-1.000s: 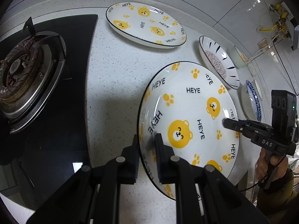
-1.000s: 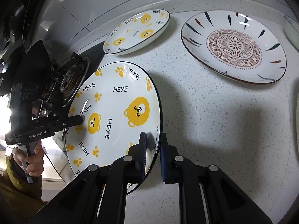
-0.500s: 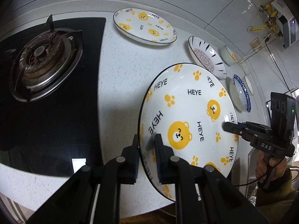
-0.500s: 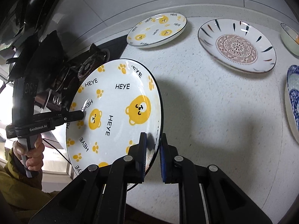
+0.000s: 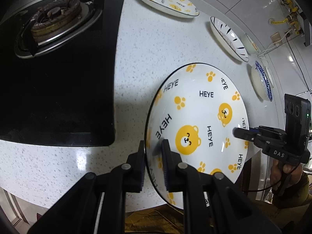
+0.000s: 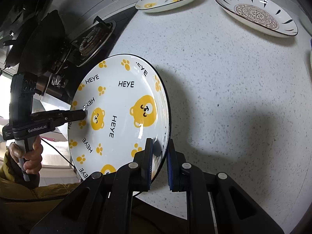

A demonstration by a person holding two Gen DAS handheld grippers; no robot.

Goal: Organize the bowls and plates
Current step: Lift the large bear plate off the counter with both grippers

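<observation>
Between our two grippers we hold one bear plate [image 5: 197, 120] tilted above the front edge of the speckled white counter [image 5: 152, 46]. Our left gripper [image 5: 153, 154] is pinched on the plate's left rim, one finger under it and one on its face. Our right gripper [image 6: 159, 156] clamps the opposite rim the same way. In the left wrist view the right gripper's body reads "DAS"; in the right wrist view the left gripper's body reads "GenRobot.AI", and a bare hand [image 6: 29, 156] in an olive sleeve grips its handle.

The held plate is white with a thin dark edge, printed with yellow bear faces, yellow paw prints and the word "HEYE" repeated in black several times around it.

Farther out, a second bear plate [image 5: 165, 0] with the same bears and "HEYE" lettering lies flat on the counter near the back wall, well apart from the one we hold. To its right lies a mandala plate [image 6: 257, 13], white with dark dashes round the rim and a brown flower medallion in the middle. Beyond that, at the right edge of the left wrist view, a blue-rimmed dish [image 5: 262, 81] sits on the counter; its pattern is too small to read.

To the left, a black glass hob [image 5: 58, 74] is set into the counter, with a round brown burner [image 5: 54, 21] in a steel ring.
</observation>
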